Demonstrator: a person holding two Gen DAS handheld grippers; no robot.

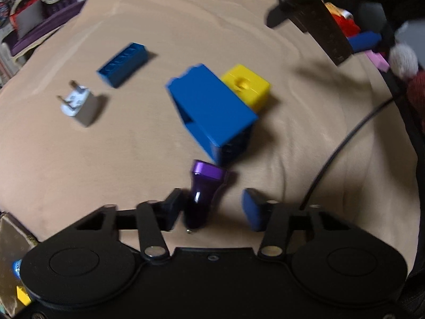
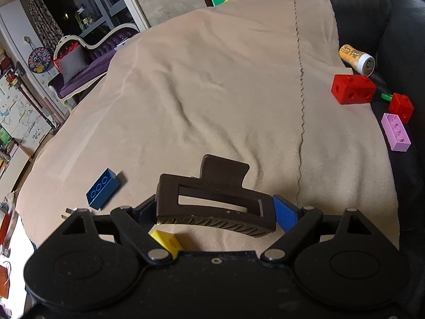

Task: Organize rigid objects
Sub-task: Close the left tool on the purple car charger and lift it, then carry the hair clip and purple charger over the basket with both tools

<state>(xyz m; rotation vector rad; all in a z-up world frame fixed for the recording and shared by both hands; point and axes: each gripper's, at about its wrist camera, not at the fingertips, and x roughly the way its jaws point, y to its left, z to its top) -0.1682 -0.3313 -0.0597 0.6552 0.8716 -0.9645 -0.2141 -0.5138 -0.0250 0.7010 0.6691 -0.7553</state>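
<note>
In the left wrist view my left gripper (image 1: pixel 212 210) is open, its jaws on either side of a purple car charger (image 1: pixel 203 194) lying on the beige cloth (image 1: pixel 132 146); the left finger is close to it, the right stands apart. Beyond lie a large blue block (image 1: pixel 212 111), a yellow block (image 1: pixel 247 86), a long blue brick (image 1: pixel 123 63) and a white plug adapter (image 1: pixel 79 103). In the right wrist view my right gripper (image 2: pixel 215 212) is shut on a brown hair claw clip (image 2: pixel 215 204), held above the cloth (image 2: pixel 212 93). The clip also shows in the left wrist view (image 1: pixel 324 32).
At the right edge by the black sofa (image 2: pixel 398 26) lie two red blocks (image 2: pixel 353 89), a pink brick (image 2: pixel 395 131) and a yellow bottle (image 2: pixel 357 59). A blue brick (image 2: pixel 102 188) and a yellow block (image 2: pixel 167 240) lie near my right gripper. A black cable (image 1: pixel 340 151) crosses the cloth.
</note>
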